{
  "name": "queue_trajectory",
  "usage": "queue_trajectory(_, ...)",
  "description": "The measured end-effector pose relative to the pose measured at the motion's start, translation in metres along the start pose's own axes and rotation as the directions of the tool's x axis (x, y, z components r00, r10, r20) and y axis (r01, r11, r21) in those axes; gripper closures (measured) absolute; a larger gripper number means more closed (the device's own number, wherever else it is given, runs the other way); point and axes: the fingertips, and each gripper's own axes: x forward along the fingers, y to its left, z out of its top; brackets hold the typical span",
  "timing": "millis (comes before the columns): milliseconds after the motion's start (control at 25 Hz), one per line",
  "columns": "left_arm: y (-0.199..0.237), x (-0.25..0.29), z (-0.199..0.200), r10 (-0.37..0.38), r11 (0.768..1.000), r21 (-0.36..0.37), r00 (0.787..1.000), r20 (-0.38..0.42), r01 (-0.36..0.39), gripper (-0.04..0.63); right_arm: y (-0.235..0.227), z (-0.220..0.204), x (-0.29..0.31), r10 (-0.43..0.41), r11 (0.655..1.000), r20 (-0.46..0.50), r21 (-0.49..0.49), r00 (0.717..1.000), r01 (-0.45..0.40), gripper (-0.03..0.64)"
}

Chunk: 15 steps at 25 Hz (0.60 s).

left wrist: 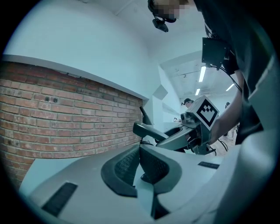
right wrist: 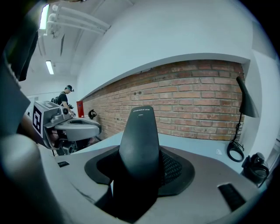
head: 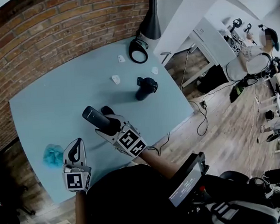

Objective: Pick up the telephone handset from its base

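My right gripper (head: pixel 108 124) is shut on the black telephone handset (head: pixel 95 118) and holds it in the air over the near part of the pale blue table (head: pixel 56 106). In the right gripper view the handset (right wrist: pixel 140 140) stands upright between the pads. Its black base (head: pixel 146 87) sits farther back on the table, right of centre, apart from the handset. My left gripper (head: pixel 75 151) hangs at the table's near left edge, with the pads (left wrist: pixel 127 166) meeting at their tips and nothing between them. The left gripper view also catches the handset (left wrist: pixel 151 130) held in the right gripper.
A crumpled teal cloth (head: pixel 52 155) lies beside the left gripper. At the back stand a black lamp (head: pixel 150 15) and a black cable ring (head: pixel 138 50). Small white pieces (head: pixel 115 79) dot the middle. A brick wall (head: pixel 49 24) backs the table. Another person (head: pixel 252 58) is at the far right.
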Motion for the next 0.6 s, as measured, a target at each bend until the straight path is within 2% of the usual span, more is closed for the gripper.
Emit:
queue_trajectory(200, 0.0, 0.0, -0.013, 0.0, 1.0, -0.014, 0.999, -0.039, 0.0, 0.597, -0.001, -0.014, 0.003, 0.002, 1.0, -0.036, 0.021, 0.999, -0.001, 0.374)
queue_trajectory(360, 0.0, 0.0, -0.019, -0.002, 1.0, -0.009, 1.0, -0.025, 0.002, 0.597, 0.0, -0.024, 0.005, 0.002, 1.0, -0.062, 0.028, 0.998, 0.0, 0.374)
queue_trajectory(600, 0.001, -0.001, -0.029, -0.005, 1.0, -0.014, 0.999, -0.05, 0.005, 0.597, 0.001, -0.036, 0.008, 0.004, 0.999, -0.089, 0.032, 0.996, -0.001, 0.374)
